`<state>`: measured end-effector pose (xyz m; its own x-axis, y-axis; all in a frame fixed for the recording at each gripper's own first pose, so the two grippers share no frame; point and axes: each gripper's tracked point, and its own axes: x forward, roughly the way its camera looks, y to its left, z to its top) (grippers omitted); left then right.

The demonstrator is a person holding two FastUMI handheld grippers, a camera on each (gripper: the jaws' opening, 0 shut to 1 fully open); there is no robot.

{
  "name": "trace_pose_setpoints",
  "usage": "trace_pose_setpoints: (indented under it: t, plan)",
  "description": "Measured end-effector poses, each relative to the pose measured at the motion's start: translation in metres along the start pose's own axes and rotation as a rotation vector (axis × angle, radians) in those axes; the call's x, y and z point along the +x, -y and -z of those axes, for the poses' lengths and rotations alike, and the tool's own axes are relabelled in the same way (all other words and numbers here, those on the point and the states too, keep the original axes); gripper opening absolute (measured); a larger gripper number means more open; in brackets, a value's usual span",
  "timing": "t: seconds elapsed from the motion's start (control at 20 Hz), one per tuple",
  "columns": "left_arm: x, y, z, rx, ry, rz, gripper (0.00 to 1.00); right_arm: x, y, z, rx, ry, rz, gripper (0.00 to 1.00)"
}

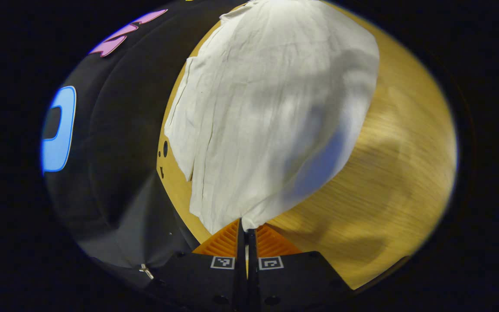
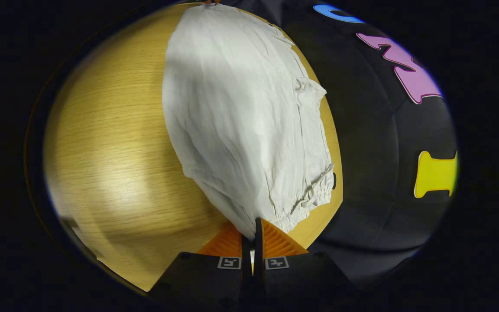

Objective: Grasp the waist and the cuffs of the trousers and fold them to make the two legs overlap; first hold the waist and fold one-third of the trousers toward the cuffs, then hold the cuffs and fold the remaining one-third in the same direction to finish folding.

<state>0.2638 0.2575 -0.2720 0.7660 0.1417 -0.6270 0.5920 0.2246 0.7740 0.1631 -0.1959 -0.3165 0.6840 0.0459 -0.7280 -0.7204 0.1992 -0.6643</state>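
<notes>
White trousers, thin crinkled cloth, elastic gathered waist, on wood-grain table, L gripper pinching one corner, R gripper clamped on waist edge.

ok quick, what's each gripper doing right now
left gripper: closed, pinching a corner of the trousers.
right gripper: closed, pinching the trousers near the gathered waist.
</notes>
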Motion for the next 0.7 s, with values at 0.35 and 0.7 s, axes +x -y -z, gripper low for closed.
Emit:
trace_pose_setpoints:
  t: [0.35, 0.7]
  plan:
    - [-0.022, -0.070, -0.026, -0.082, 0.097, -0.223, 0.05, -0.021, 0.079, -0.012, 0.374, 0.028, 0.212, 0.05]
    - [-0.003, -0.202, -0.073, -0.322, 0.202, -0.358, 0.05, 0.001, 0.169, -0.033, 0.802, 0.097, 0.299, 0.05]
